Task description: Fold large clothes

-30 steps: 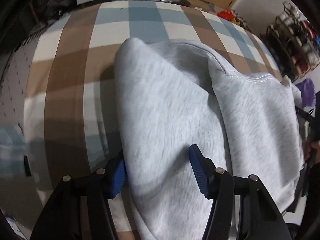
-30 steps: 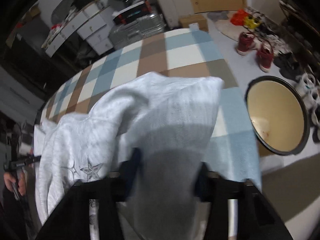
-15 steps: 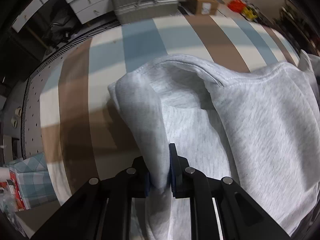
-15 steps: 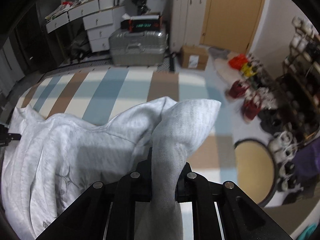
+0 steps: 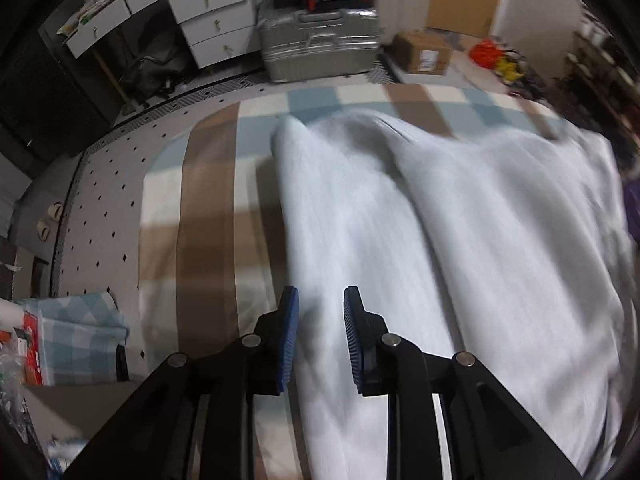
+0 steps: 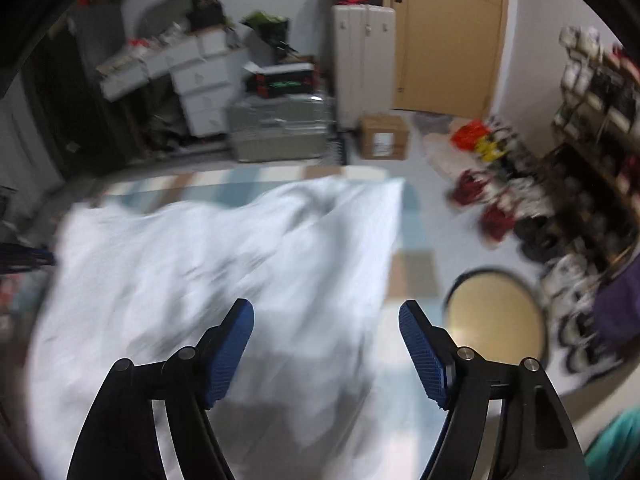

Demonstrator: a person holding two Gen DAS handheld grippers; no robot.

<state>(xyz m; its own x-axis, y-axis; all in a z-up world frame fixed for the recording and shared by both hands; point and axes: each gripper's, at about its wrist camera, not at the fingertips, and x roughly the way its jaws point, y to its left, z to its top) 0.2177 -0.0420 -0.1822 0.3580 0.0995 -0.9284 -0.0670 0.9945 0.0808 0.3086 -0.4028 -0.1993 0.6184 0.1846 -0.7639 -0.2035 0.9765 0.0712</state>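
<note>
The pale grey sweatshirt [image 5: 460, 240] lies spread over a surface covered by a checked cloth [image 5: 204, 216] in brown, blue and cream — whether that is a bed or a tabletop cannot be told from these views. In the left wrist view the garment fills the middle and right of the frame, with a rounded fold at its far left corner and a long crease running toward the camera.

The left claw [image 5: 320, 332] hangs above the near edge of the sweatshirt, its blue pads [image 5: 289, 336] a narrow gap apart. Its jaws have just been opening a little, and nothing is pinched between them now; the fabric seen through the gap lies below, on the cloth.

The right claw [image 6: 326, 344] is released too — its jaws have just been opening and now stand wide, with blue pads [image 6: 232, 348] set well apart and no cloth between them. Beneath it the sweatshirt [image 6: 224, 264] appears as a blurred white sheet, its right edge ending just short of the cloth's edge.

Beyond the covered surface stand a silver suitcase [image 5: 320, 44] and white drawers [image 5: 216, 20], with a cardboard box [image 5: 424, 52] on the floor to the right. In the right wrist view a round tan tray with a dark rim [image 6: 494, 316] sits on the floor near rows of shoes [image 6: 560, 220], though motion blur softens all of this.
</note>
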